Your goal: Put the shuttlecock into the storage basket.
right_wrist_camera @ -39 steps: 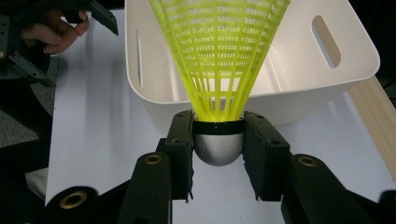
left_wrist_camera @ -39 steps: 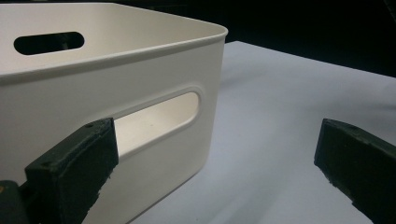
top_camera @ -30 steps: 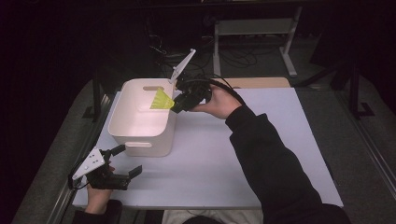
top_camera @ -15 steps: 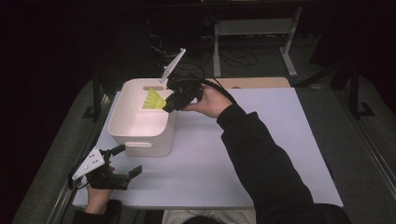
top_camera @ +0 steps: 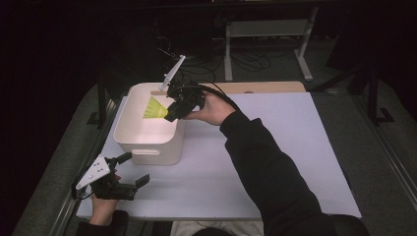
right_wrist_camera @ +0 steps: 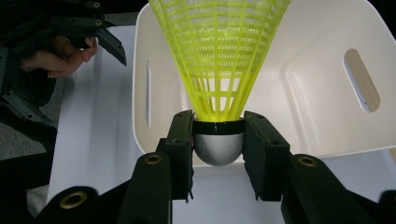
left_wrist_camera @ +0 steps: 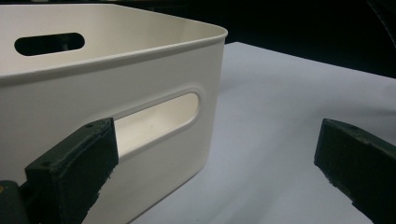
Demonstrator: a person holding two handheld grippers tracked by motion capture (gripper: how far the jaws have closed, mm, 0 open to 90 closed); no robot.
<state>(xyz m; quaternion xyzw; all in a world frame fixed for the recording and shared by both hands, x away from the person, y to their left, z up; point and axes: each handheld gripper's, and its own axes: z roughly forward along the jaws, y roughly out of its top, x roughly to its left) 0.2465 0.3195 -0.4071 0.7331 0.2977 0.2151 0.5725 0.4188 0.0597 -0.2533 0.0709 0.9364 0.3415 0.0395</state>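
— Where's the shuttlecock [right_wrist_camera: 219, 60]?

— Pinched in the right gripper [right_wrist_camera: 218, 149]. Its jaws press on either side of the grey cork, over the near-right rim of the white bin [top_camera: 129, 129].

— Which way does it point?

— Its long axis runs straight out from the jaws, with the yellow skirt leading away from the hand and flaring over the bin's inside, cork at the back.

— Anything in the bin?

— The floor looks bare from here, though the skirt hides part of it, so I can't be sure.

— And the other hand?

— The left gripper [top_camera: 129, 169] sits low at the desk's [top_camera: 275, 147] near-left corner, jaws spread wide, just beside the bin's handle slot [left_wrist_camera: 156, 116], holding nothing.
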